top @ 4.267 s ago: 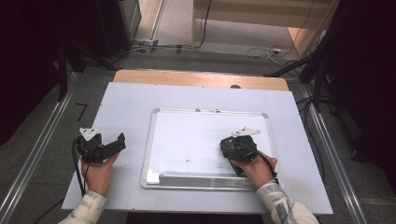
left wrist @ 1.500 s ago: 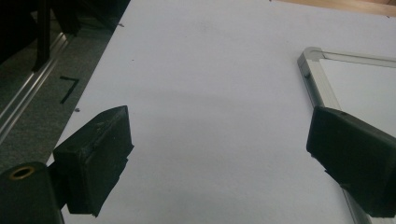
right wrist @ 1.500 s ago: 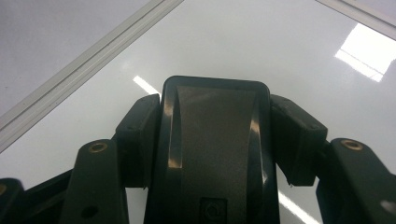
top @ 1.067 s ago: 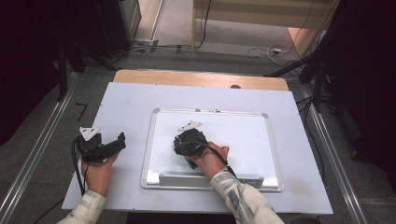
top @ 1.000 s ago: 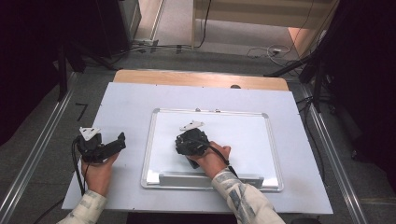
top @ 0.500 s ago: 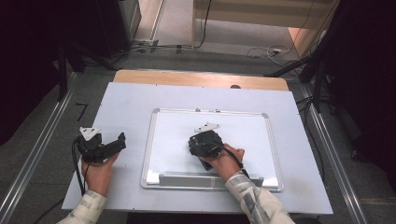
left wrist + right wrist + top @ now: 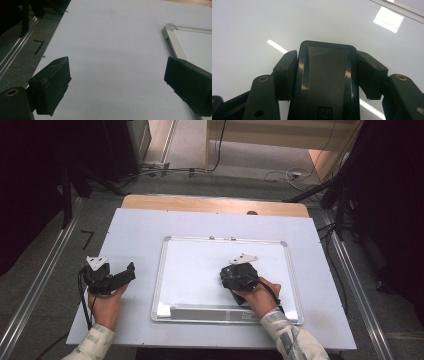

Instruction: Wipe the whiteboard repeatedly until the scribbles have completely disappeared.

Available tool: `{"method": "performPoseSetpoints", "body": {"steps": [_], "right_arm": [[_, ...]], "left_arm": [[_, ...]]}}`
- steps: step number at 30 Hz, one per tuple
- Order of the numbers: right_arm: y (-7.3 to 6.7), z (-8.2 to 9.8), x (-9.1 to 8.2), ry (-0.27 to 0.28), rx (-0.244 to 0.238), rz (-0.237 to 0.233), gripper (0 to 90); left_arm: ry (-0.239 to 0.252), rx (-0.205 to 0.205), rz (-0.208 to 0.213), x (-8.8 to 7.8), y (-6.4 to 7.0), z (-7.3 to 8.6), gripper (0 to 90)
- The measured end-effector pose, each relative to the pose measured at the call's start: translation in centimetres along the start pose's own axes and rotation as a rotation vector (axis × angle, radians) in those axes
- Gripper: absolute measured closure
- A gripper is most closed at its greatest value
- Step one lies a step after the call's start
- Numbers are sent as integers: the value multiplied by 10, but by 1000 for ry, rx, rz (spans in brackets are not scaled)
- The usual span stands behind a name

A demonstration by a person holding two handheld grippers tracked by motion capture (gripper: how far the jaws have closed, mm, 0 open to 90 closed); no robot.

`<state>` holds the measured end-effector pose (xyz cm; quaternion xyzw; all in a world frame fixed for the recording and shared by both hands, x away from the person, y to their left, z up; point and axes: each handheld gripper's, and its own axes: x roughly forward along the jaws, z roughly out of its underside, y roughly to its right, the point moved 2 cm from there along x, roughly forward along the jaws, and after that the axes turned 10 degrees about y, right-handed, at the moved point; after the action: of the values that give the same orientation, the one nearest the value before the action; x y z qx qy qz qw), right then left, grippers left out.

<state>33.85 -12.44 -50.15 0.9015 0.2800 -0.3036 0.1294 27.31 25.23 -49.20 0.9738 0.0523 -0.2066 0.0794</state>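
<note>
Eraser (image 7: pixel 327 82): black block, pinched in right hand-held gripper (image 7: pixel 237 279), face-down on whiteboard (image 7: pixel 200 265), right of board's centre, nearer its near edge than its far one.
Right hand-held gripper: jaws pressed in on eraser's two long sides, as right gripper view showed; pointed down at board; hand behind it, wrist over board's near rim.
Left hand-held gripper (image 7: pixel 125 275): jaws spread wide, nothing between them; parked on worktop (image 7: pixel 140 230) just left of whiteboard, off its frame. Board's far-left corner (image 7: pixel 170 27) sat ahead of it in left gripper view.
Whiteboard: lay flat mid-worktop, metal frame, pen ledge (image 7: pixel 210 312) along near edge. Surface read clean and glossy w/ lamp glare; no ink marks I could make out, tho faint ones would be too small to tell.
Step in hand: prob. wiping the board, mid-stroke, eraser working the right half.
Progress: looked late; left half and centre appeared blank, right strip by frame not clearly covered yet.
Next move needs: keep firm pinch so block doesn't twist out; hold eraser flat w/ even downward pressure; carry stroke toward right frame and stop short of rim; then lift straight off.
Risk: board could slide on worktop under push, since left hand-held gripper wasn't bracing it.
</note>
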Motion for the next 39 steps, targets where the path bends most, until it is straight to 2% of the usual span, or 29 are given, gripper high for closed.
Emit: {"method": "performPoseSetpoints", "body": {"steps": [9, 13, 16, 22, 35, 39], "right_arm": [[35, 9, -9, 1, 36, 69, 368], [35, 10, -10, -3, 47, 83, 374], [34, 10, -10, -6, 59, 77, 378], [24, 9, -10, -5, 56, 59, 380], [-21, -3, 4, 3, 8, -16, 379], [-30, -6, 7, 7, 5, -31, 380]], "left_arm": [[-1, -1, -1, 0, 0, 0, 73], [-1, -1, -3, 1, 1, 0, 73], [-4, 4, -2, 1, 1, 0, 73], [-5, 7, 0, 2, 2, 0, 73], [0, 4, 3, 2, 2, 0, 73], [1, 2, 3, 1, 2, 0, 73]]}}
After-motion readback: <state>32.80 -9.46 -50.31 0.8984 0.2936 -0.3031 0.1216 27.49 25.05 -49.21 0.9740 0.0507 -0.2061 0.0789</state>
